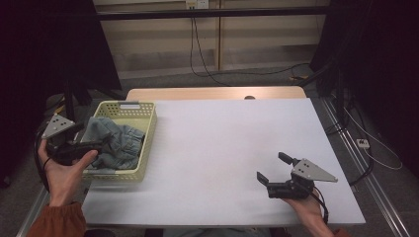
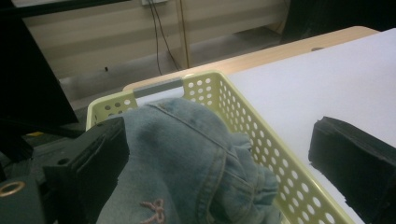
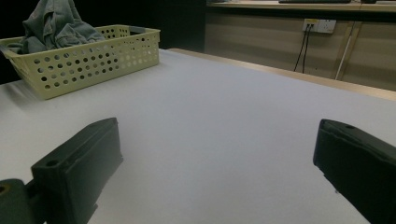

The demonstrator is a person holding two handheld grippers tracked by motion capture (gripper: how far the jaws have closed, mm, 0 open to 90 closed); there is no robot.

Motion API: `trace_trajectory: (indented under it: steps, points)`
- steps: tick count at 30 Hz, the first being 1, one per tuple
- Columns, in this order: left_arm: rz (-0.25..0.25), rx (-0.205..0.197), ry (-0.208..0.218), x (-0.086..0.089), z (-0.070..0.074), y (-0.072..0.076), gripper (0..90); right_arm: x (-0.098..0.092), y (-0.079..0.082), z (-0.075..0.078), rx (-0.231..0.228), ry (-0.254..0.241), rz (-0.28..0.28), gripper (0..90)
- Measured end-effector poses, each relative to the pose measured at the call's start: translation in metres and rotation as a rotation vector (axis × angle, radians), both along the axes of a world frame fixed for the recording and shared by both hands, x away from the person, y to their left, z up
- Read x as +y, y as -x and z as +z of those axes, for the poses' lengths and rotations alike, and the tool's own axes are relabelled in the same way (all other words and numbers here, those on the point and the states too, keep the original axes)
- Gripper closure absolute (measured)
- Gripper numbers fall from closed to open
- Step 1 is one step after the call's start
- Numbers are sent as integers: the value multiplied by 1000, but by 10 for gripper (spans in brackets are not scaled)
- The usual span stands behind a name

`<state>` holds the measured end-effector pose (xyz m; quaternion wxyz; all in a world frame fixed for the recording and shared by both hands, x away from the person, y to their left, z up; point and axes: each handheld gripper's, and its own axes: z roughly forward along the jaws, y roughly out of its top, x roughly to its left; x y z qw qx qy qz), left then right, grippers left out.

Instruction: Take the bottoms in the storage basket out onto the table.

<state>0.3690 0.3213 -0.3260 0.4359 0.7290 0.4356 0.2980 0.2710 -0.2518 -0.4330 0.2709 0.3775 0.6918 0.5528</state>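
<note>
Bench (image 1: 227, 148): wide white top, bare across the middle and right — room, I judge, to lay the garment out once it is lifted.
Basket (image 1: 148, 133): pale yellow, perforated, set at the bench's left edge, close to the left hand, so the reach into it is short.
Jeans (image 1: 116, 140): faded blue denim, bunched and heaped in the basket, the pile rising above the rim; a small pink bow is stitched on the cloth in the left claw view (image 2: 154, 209). From the right claw view the heap shows far off (image 3: 56, 23), well apart from that claw.
Left claw (image 1: 101, 143): held sideways over the basket's near-left part, pointing into the denim. Its jaws stand wide apart — one presses against the cloth at the left of its own view, the other hangs over the bench beyond the basket wall. It grips nothing yet; the wide spread looks meant to take a thick fold.
Right claw (image 1: 272, 168): low over the bench near its front right, jaws fully spread, nothing between them but white surface. It seems parked there, ready to help once the jeans come out.
Step in hand: likely the first grasp of the jeans.
</note>
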Motion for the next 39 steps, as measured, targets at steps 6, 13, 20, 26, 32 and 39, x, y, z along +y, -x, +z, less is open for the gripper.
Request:
trace_trajectory:
  steps: [6,13,20,26,32,39]
  points:
    - [14,39,-13,2,-4,-17,57,0,-1,0,1,-2,4,8]
    - [38,88,-17,4,-10,-33,55,1,-1,0,1,-1,4,8]
    - [49,165,-17,1,-19,-49,50,2,-2,0,0,-2,9,8]
    - [52,244,-64,-1,-32,-57,35,1,-2,0,-1,-3,9,7]
    - [65,265,-87,-3,-39,-62,28,2,-2,0,1,-3,11,7]
    - [71,325,-73,4,-53,-67,19,2,-2,0,2,-4,14,8]
